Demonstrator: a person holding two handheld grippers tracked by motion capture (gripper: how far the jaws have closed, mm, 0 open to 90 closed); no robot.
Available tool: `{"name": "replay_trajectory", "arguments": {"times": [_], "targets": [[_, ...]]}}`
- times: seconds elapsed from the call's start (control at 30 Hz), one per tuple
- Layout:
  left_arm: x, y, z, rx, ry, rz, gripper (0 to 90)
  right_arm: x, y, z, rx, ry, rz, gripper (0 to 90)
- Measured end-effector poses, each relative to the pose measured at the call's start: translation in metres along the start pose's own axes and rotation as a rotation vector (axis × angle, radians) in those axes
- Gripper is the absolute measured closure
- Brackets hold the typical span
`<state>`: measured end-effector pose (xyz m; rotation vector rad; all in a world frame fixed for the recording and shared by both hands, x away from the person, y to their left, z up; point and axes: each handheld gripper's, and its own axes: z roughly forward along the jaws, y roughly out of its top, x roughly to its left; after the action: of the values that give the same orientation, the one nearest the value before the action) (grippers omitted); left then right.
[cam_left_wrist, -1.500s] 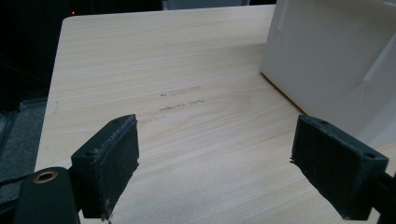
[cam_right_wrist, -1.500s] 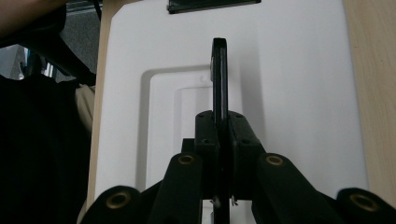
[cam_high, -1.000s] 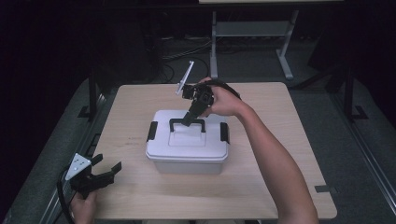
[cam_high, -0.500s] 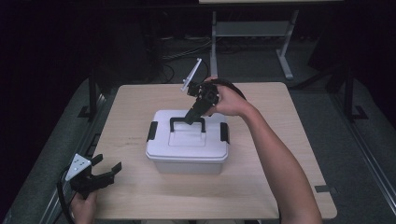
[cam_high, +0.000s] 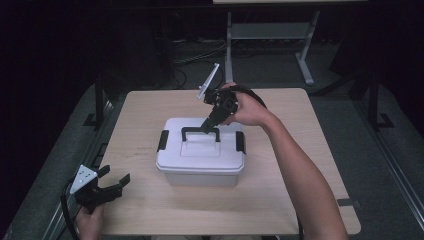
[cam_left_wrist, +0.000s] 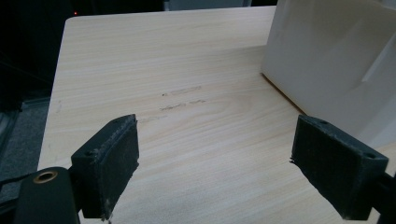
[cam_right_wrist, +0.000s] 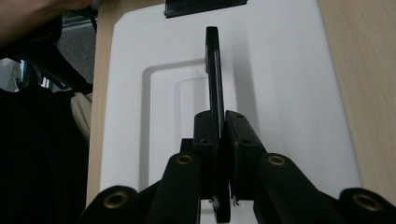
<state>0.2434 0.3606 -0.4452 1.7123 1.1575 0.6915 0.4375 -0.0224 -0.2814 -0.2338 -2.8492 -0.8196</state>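
Observation:
A white plastic box (cam_high: 200, 172) with a lid (cam_right_wrist: 289, 93) and black side latches (cam_high: 163, 140) sits mid-table. Its black handle (cam_high: 192, 131) stands raised. My right gripper (cam_high: 207, 126) reaches down from the far side and is shut on that handle (cam_right_wrist: 214, 70), which runs edge-on between the pads (cam_right_wrist: 240, 135). My left gripper (cam_high: 114, 186) rests at the table's near left corner, open, nothing between its pads (cam_left_wrist: 109, 163). In the left gripper view the box's white side (cam_left_wrist: 327, 60) stands to the right, apart from the gripper.
The light wooden table (cam_high: 300, 185) has bare surface around the box on all sides. A metal stand (cam_high: 270, 30) and cables lie on the dark floor beyond the far edge. Faint scuff marks (cam_left_wrist: 182, 98) mark the wood ahead of the left gripper.
The right hand and gripper have tilted slightly, its grey plate swinging upward; it stays on the handle. The left gripper has not moved.

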Motion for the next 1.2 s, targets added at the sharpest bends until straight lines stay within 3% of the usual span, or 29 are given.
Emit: {"name": "replay_trajectory", "arguments": {"times": [0.3,0.57,1.2], "targets": [[0.001,-0.001,-0.001,-0.001,0.001,-0.004,14.1,-0.004,-0.002,0.000,-0.017,0.005,0.017,82.3],[0.000,-0.001,-0.002,0.003,0.002,0.003,14.1,-0.002,-0.008,-0.012,-0.046,-0.024,0.035,64.4],[-0.002,-0.002,-0.003,0.011,0.003,0.008,14.1,0.008,-0.057,-0.041,-0.089,-0.086,0.112,52.2]]}}
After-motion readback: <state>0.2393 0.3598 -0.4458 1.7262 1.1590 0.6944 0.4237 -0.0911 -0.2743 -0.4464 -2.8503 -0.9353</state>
